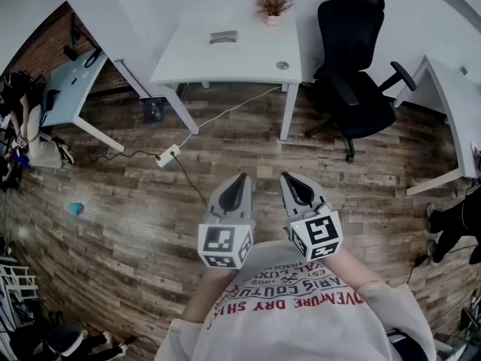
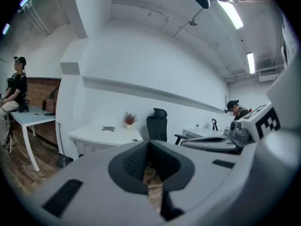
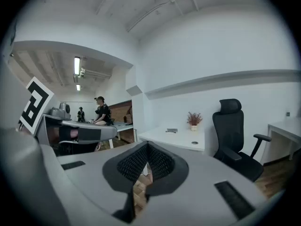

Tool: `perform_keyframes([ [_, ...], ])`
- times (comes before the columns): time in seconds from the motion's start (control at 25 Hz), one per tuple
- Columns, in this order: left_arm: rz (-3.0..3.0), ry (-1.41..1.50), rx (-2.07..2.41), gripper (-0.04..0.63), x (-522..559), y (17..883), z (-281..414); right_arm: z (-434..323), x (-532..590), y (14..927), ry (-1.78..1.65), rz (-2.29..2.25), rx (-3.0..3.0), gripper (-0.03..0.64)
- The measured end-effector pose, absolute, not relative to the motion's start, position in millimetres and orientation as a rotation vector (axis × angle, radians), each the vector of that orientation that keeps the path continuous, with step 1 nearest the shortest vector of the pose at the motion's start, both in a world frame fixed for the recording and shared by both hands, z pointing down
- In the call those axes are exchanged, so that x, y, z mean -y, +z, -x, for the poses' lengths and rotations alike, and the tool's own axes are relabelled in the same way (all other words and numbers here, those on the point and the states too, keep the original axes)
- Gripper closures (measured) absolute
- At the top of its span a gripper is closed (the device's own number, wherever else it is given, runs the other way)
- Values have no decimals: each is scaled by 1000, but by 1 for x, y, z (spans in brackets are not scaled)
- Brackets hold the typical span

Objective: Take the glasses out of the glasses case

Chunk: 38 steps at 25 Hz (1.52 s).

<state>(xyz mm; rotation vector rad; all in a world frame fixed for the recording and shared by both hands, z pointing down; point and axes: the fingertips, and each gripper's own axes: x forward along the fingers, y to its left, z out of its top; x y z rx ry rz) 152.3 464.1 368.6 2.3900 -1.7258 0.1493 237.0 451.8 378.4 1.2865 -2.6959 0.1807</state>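
Note:
A small grey case [image 1: 223, 37] lies on the white table [image 1: 248, 62] across the room; it also shows in the left gripper view [image 2: 108, 128] and the right gripper view [image 3: 172, 131]. I cannot tell from here whether it holds glasses. My left gripper [image 1: 242, 177] and right gripper [image 1: 286, 177] hang side by side over the wooden floor, close to my chest and far short of the table. Both point toward it. The left gripper [image 2: 148, 144] has its jaws together with nothing between them. So does the right gripper [image 3: 146, 146].
A potted plant [image 1: 273, 4] stands at the table's far edge, and a black office chair [image 1: 353, 59] sits to its right. A power strip [image 1: 168, 156] and its cable lie on the floor. Other desks [image 1: 68, 89] flank the room; a person [image 2: 16, 86] sits at the left.

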Motion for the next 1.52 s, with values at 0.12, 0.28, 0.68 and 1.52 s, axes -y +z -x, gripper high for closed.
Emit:
perform_keyframes([
  [0.12, -2380, 143, 1731, 588, -459, 372, -145, -233, -445, 382, 204, -1288, 2693, 604],
  [0.28, -2371, 136, 1735, 588, -452, 375, -140, -228, -439, 385, 194, -1280, 2685, 604],
  [0.68, -2362, 144, 1705, 588, -430, 383, -106, -203, -410, 395, 269, -1349, 2637, 604],
  [1.52, -2203, 143, 1733, 588, -346, 425, 36, -78, -308, 425, 275, -1284, 2591, 604],
])
